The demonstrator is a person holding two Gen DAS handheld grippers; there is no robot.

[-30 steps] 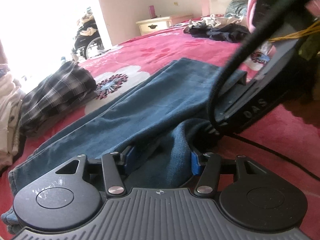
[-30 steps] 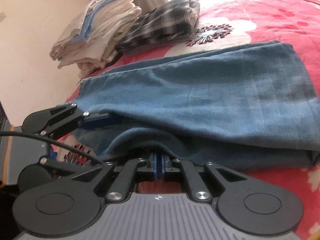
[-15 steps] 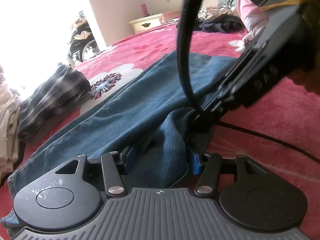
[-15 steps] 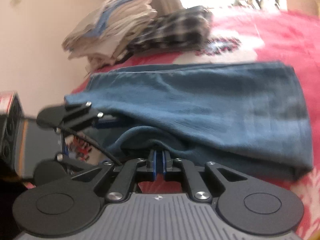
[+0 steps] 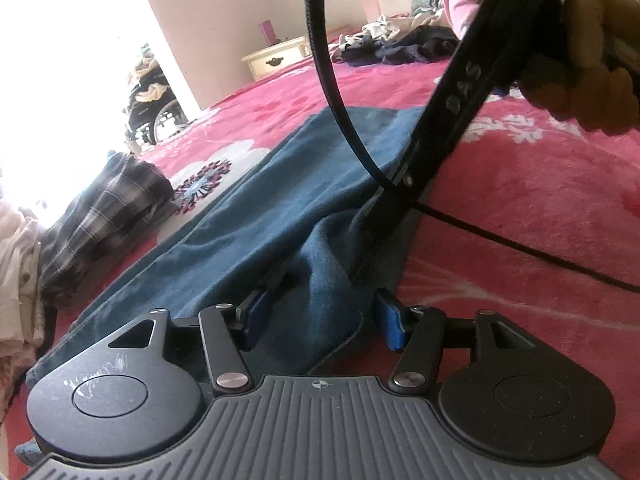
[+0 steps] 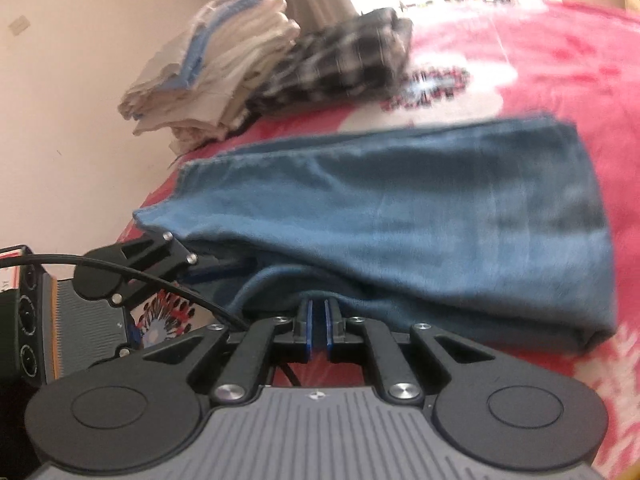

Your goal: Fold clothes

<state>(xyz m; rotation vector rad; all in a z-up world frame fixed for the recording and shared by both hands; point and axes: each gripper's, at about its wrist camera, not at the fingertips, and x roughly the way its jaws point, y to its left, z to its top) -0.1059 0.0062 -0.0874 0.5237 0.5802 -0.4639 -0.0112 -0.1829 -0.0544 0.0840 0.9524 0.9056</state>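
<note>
Left claw (image 5: 320,316) apart astride jeans (image 5: 280,216); right claw (image 6: 318,330) clamped on jeans; plaid pile (image 6: 344,64) beyond

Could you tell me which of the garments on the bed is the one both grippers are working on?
The blue jeans, lying flat right at both grippers; the plaid garment and the cream stack sit folded farther back, untouched.

right gripper (image 6: 317,330): blue pads nearly together, pinching the near edge of the jeans (image 6: 400,232). jeans: blue, folded, lying across the red floral blanket (image 6: 560,60), near edge lifted. left gripper (image 6: 160,260): at left, its tip under the same edge (jaw state hidden by cloth). black cable (image 6: 160,280): runs across it. plaid garment (image 6: 344,60): folded, beyond the jeans. pale stack (image 6: 216,64): folded cloth, just beside the plaid, by the wall.
</note>
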